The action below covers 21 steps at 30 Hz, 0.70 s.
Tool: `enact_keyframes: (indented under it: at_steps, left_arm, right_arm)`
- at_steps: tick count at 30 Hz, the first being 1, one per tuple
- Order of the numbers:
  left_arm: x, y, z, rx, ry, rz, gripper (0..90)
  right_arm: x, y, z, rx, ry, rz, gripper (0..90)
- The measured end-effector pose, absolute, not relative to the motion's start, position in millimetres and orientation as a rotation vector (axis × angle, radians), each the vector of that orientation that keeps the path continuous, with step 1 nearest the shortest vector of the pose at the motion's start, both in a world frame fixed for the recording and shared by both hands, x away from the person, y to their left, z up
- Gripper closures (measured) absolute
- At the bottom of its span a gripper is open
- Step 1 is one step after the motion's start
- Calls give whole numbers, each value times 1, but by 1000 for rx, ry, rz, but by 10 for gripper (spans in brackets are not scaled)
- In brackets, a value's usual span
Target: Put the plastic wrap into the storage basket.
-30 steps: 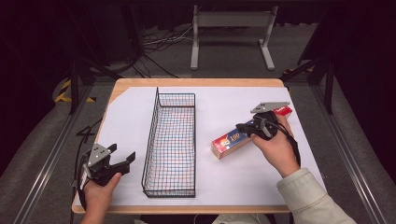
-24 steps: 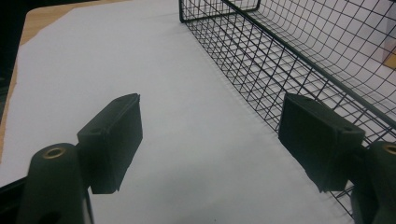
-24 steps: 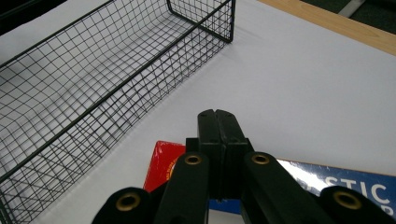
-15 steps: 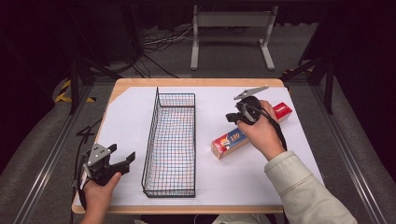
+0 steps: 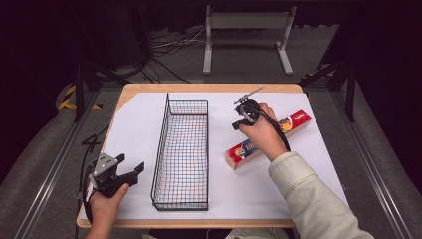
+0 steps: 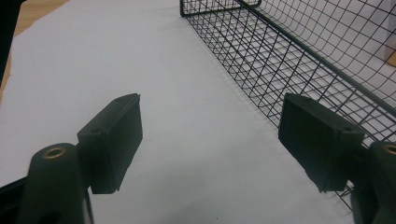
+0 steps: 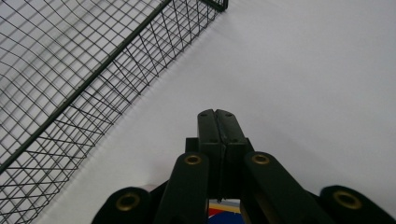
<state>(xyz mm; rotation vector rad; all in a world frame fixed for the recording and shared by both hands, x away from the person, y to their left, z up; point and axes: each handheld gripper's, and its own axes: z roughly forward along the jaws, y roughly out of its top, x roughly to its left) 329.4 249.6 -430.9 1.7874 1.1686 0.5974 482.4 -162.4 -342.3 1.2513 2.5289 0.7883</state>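
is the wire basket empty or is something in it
Empty. In the high view the wire basket shows only white paper through its mesh; the long box lies outside it, to its right.

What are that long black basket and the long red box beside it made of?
The long black wire basket looks like thin metal rods with a dark matte coating: you see the white sheet through its open grid. The long red printed box seems to be glossy cardboard, judging by its sharp edges and bright graphics.

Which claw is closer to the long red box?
Right. The right gripper hovers just above the long red box, near its middle, jaws shut and empty. The left gripper waits far off, across the wire basket, jaws open.
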Motion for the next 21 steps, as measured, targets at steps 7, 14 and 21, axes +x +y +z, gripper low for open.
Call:
enact_keyframes:
  at_steps: [7,14,21]
  left_arm:
    - [331,250,-432,1791,1175,583,219]
    - [332,249,-433,1796,1176,576,216]
    - [332,247,-435,1812,1156,562,206]
  right_arm:
    - [485,-154,-361,1248,2576,730,900]
    - [487,-146,-378,1253,2638,658,900]
    - [488,-140,-391,1269,2734,572,900]
